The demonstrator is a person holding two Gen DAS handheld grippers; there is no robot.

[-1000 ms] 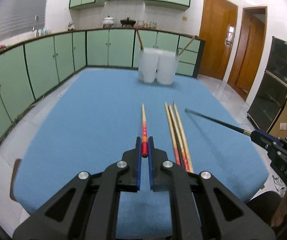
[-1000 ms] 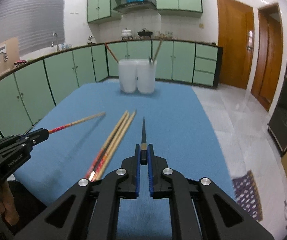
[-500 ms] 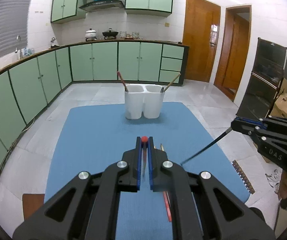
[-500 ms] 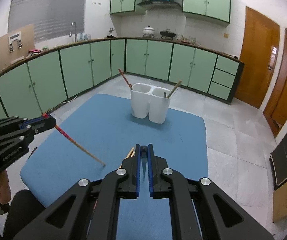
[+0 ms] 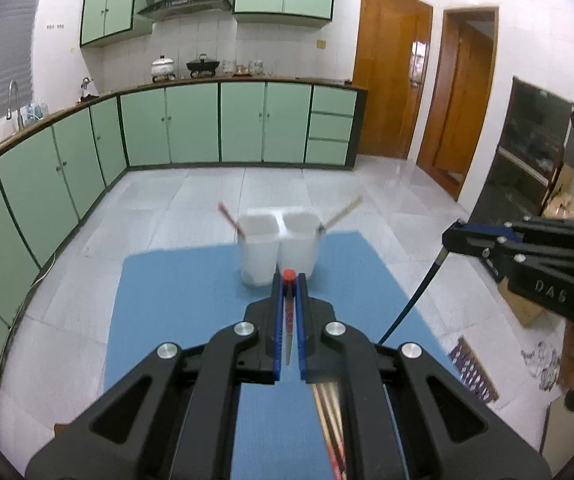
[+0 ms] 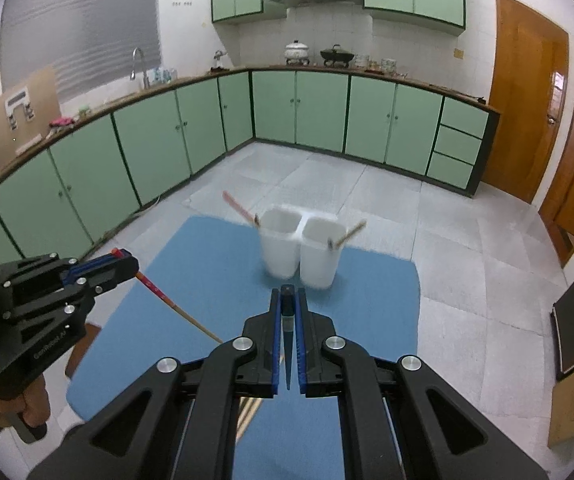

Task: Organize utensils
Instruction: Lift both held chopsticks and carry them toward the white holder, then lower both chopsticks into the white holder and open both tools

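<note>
Matt blue cloth mat (image 5: 175, 300), glossy white plastic holder (image 6: 299, 248), wooden chopsticks (image 6: 329, 404).

We have raised both tools well above the blue mat (image 5: 175, 304) since a second ago. Then our left gripper (image 5: 289, 280) lay low with the red-tipped chopstick (image 5: 288, 312) stretching forward past its fingertips along the mat; now that chopstick hangs tip-down between the fingers, its red end at the fingertips. Our right gripper (image 6: 288, 294) has done the same with the black chopstick (image 6: 287, 344), which now points down between its fingers instead of ahead. The white twin holder (image 5: 277, 252) has dropped from far ahead to just beyond the fingertips. The loose chopsticks (image 5: 329, 408) now lie beneath our left fingers rather than beside them.
</note>
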